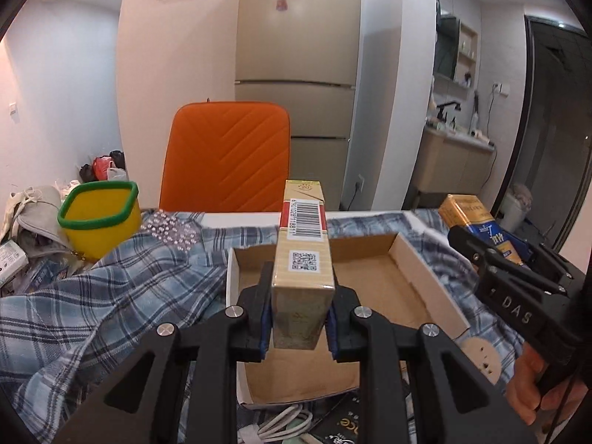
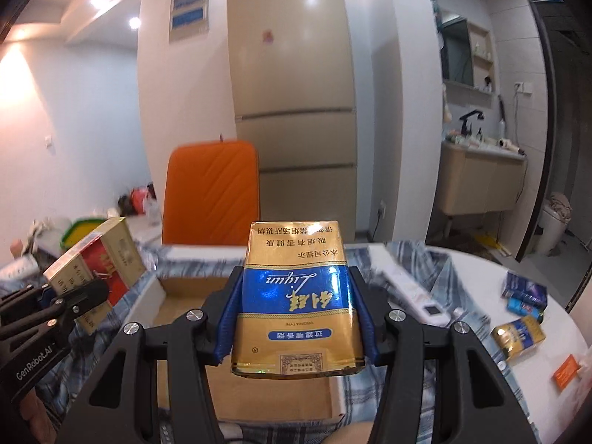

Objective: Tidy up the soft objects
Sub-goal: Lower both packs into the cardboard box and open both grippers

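Pinching one light, crushable cigarette pack each by its sides, left tongs [image 1: 299, 309] and right tongs [image 2: 296, 318] hover above the cardboard box [image 1: 425, 281], at 12 o'clock.

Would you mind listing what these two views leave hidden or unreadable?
- Cardboard box floor, left wrist view: middle hidden behind the tan cigarette pack and left gripper.
- Box floor, right wrist view: largely covered by the gold-and-blue cigarette pack.
- Packs on the table's right, right wrist view: print too small.
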A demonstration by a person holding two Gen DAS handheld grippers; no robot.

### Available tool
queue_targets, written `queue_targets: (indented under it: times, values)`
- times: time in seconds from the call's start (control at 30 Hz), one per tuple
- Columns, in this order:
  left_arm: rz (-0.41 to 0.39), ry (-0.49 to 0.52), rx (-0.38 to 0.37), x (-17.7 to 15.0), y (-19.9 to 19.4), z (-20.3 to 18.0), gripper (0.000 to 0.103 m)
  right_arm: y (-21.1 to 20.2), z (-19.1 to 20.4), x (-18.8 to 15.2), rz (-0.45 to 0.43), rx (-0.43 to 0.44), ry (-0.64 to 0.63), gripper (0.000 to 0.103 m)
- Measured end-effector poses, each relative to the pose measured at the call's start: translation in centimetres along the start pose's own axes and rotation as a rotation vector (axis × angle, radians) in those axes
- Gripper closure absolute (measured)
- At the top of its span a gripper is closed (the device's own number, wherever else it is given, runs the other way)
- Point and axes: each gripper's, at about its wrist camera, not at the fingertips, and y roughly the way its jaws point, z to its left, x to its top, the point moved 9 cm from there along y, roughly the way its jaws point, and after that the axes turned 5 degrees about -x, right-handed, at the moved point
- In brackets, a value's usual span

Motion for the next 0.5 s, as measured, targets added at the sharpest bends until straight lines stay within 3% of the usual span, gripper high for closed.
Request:
queue_targets:
  times: [0.3,0.5]
  values:
    - [0.167,-0.029,0.025,-3.0,2.7,0.3,0.081,2.9,1.2,-3.7,0.121,0.015,-0.043,0.048]
    - [0.173,-0.047,0.008,-3.3,2.6,0.5,0.078,4.7,1.7,-6.0,0.216,0.047,-0.044,0.048]
